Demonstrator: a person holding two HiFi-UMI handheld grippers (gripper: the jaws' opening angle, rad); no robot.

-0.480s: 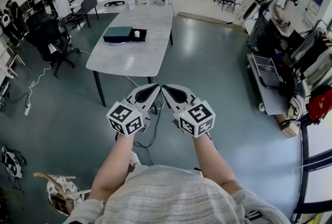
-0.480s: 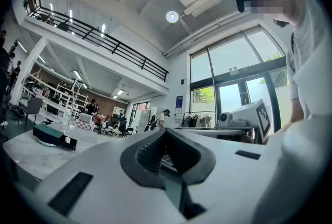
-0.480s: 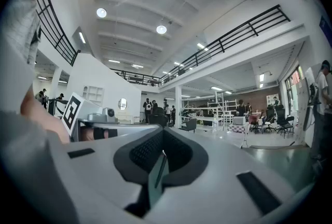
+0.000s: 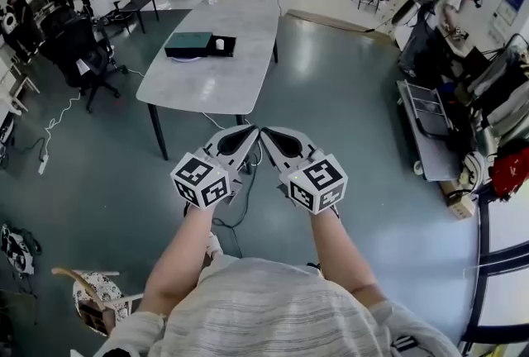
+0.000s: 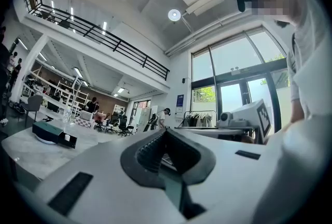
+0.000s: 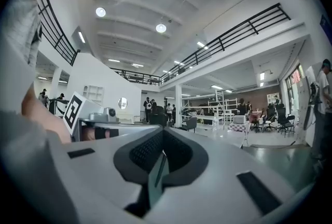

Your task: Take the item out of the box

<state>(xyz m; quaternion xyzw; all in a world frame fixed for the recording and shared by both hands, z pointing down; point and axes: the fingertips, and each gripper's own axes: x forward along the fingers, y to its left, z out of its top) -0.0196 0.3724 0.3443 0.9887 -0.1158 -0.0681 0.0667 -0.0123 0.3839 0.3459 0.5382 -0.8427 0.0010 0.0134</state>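
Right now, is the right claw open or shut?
Shut. The right claw shows its jaws pressed together in its own view, nothing between them.

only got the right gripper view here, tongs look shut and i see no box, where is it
Observer: In the head view the flat dark green box lies on the left side of a long pale grey table, out ahead.
Operator: anything next to it
Observer: A black piece touches its right end, a small white thing on it; too small to identify.
Operator: left tongs carrying anything
Observer: No, the left gripper view shows the left tongs shut and empty.
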